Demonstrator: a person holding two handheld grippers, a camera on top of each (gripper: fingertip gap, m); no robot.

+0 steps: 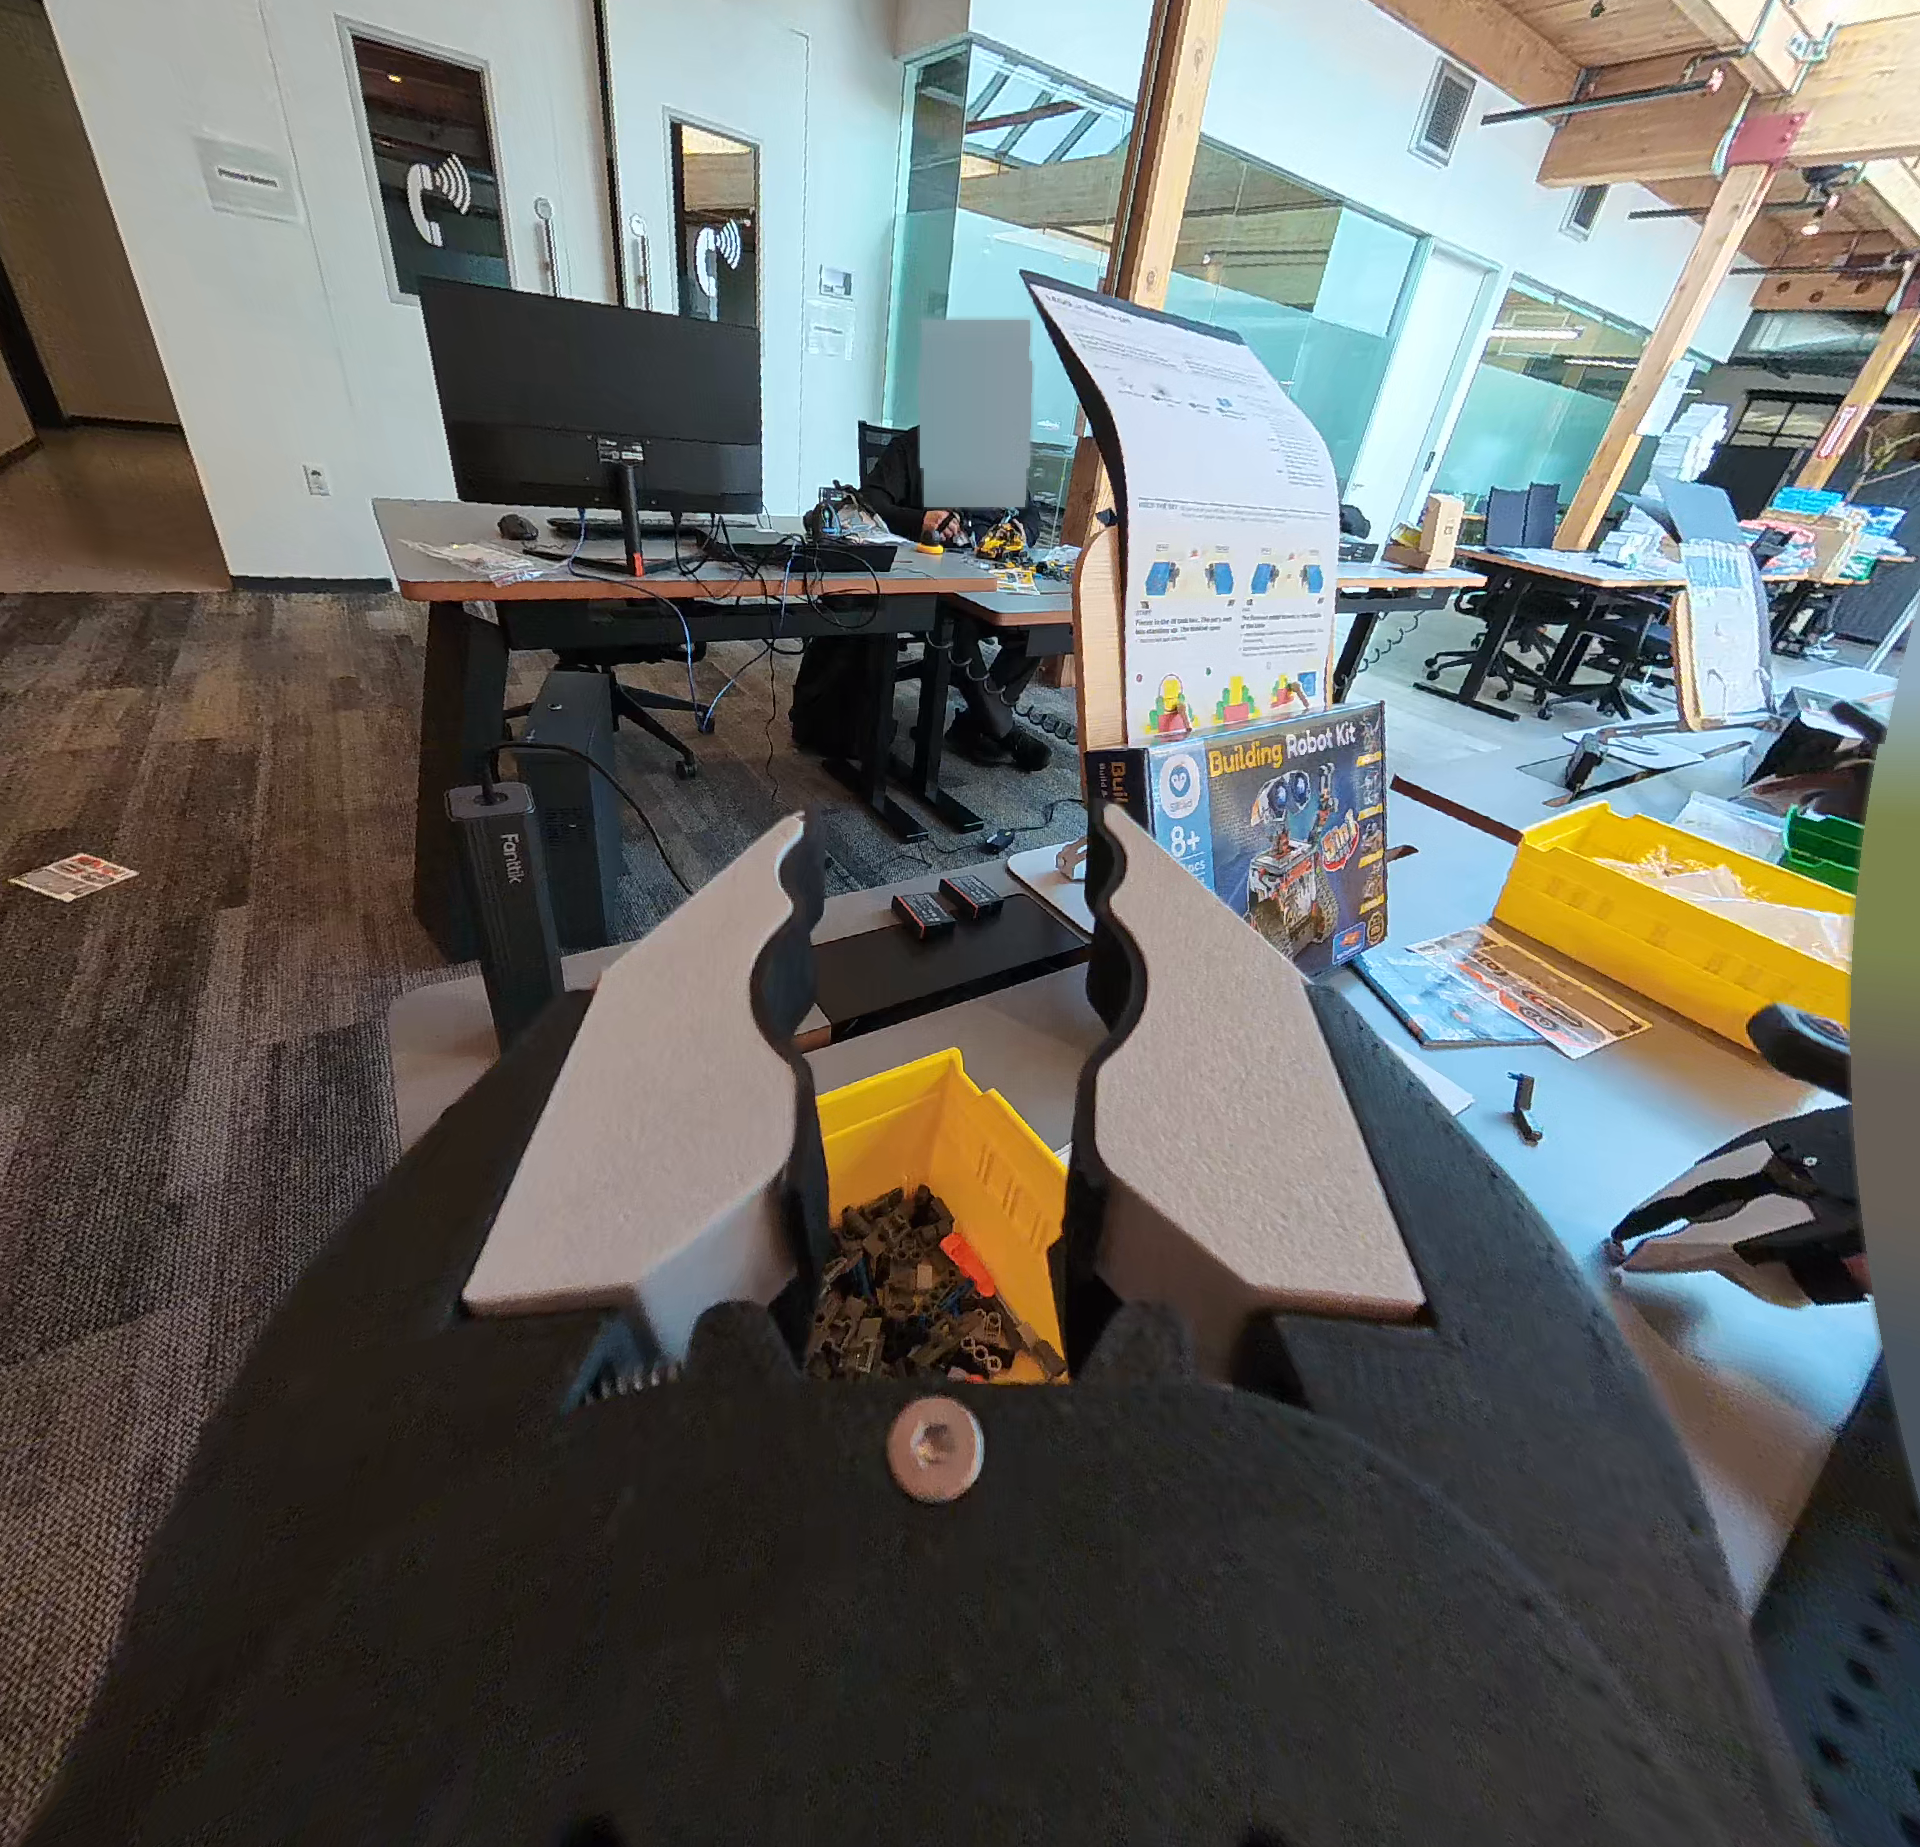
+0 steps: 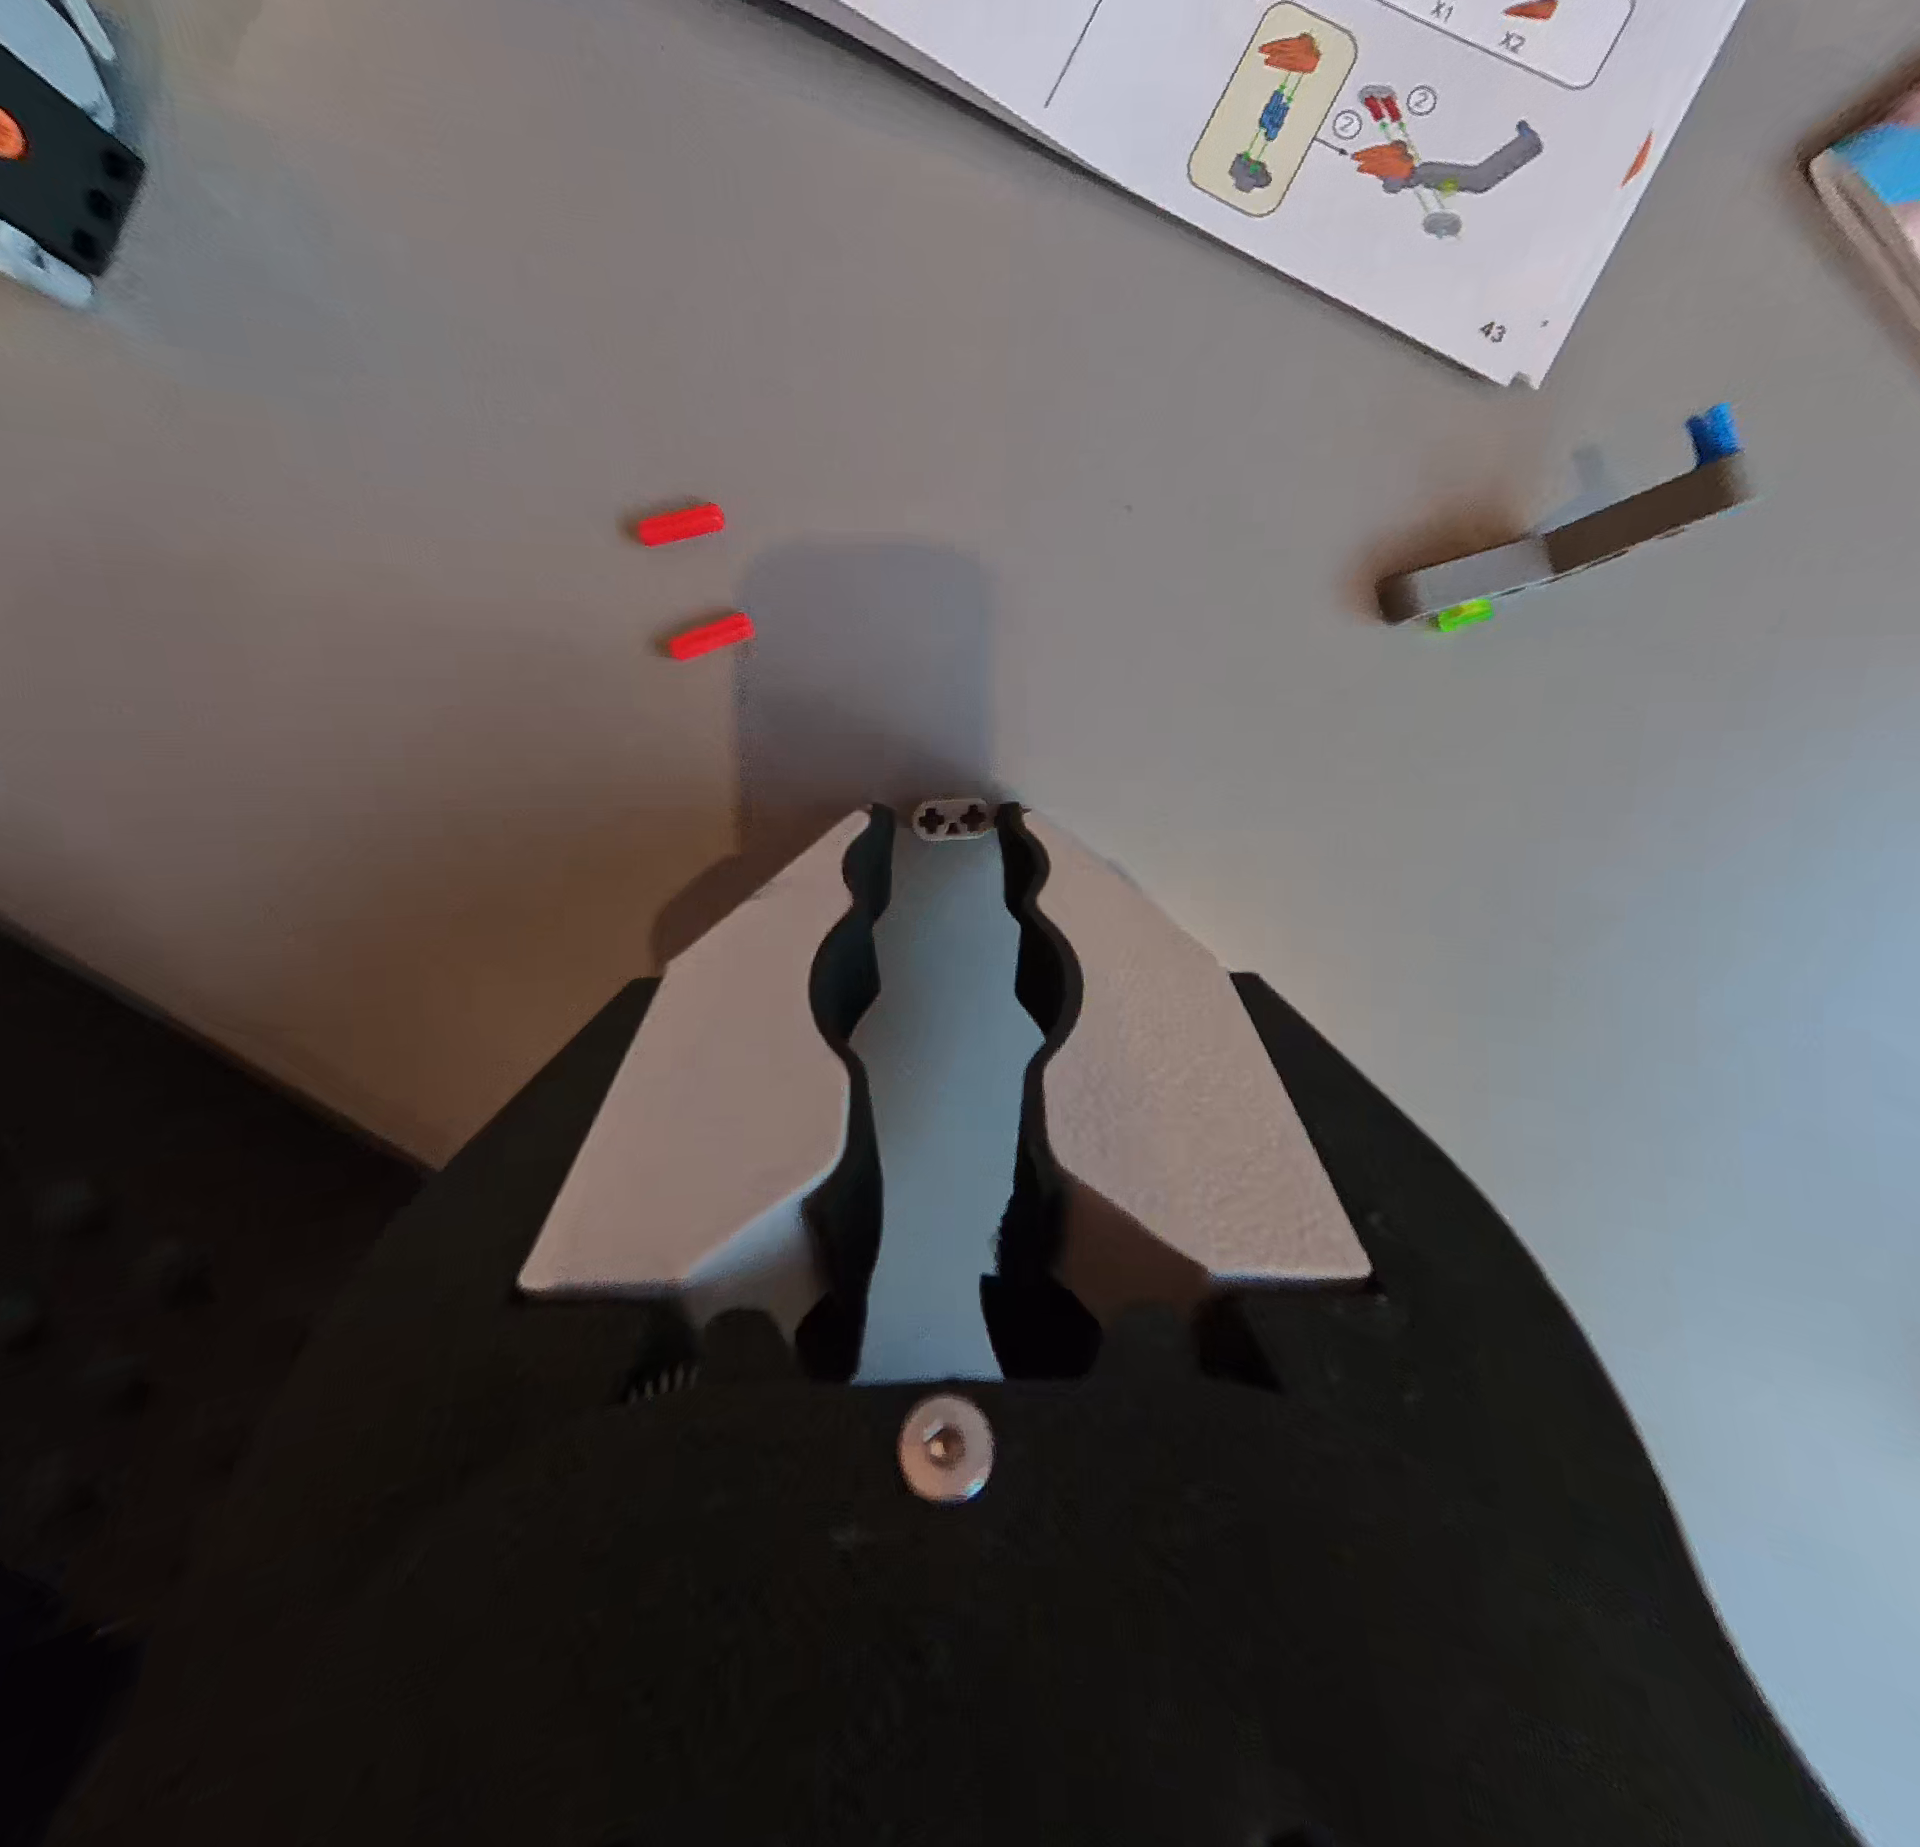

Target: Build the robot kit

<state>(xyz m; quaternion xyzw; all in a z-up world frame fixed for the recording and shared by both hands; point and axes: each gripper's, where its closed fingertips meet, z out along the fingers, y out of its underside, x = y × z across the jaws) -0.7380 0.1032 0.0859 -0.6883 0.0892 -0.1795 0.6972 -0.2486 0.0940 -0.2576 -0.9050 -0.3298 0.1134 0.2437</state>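
My left gripper [image 1: 951, 841] is open and empty, held in the air above a yellow bin [image 1: 982, 1153] of dark small building parts. My right gripper [image 2: 951, 818] points down at the grey table [image 2: 416, 426] and is shut on a small light grey connector [image 2: 953, 821] with two cross holes, pinched between its tips. Two red pins [image 2: 681, 524] [image 2: 712, 636] lie on the table to the left of the tips. A grey angled beam [image 2: 1558, 550] with a blue pin and a green pin lies to the right. The right gripper also shows at the right edge of the left wrist view [image 1: 1745, 1226].
An open instruction booklet [image 2: 1299, 114] lies ahead of the right gripper. A kit box [image 1: 1278, 841], a curved wooden stand with a sheet [image 1: 1205, 509], a large yellow bin [image 1: 1662, 914] and sticker sheets stand on the table. Desks, a monitor and a seated person are farther off. My hands' fingertips stand some 60 cm from each other.
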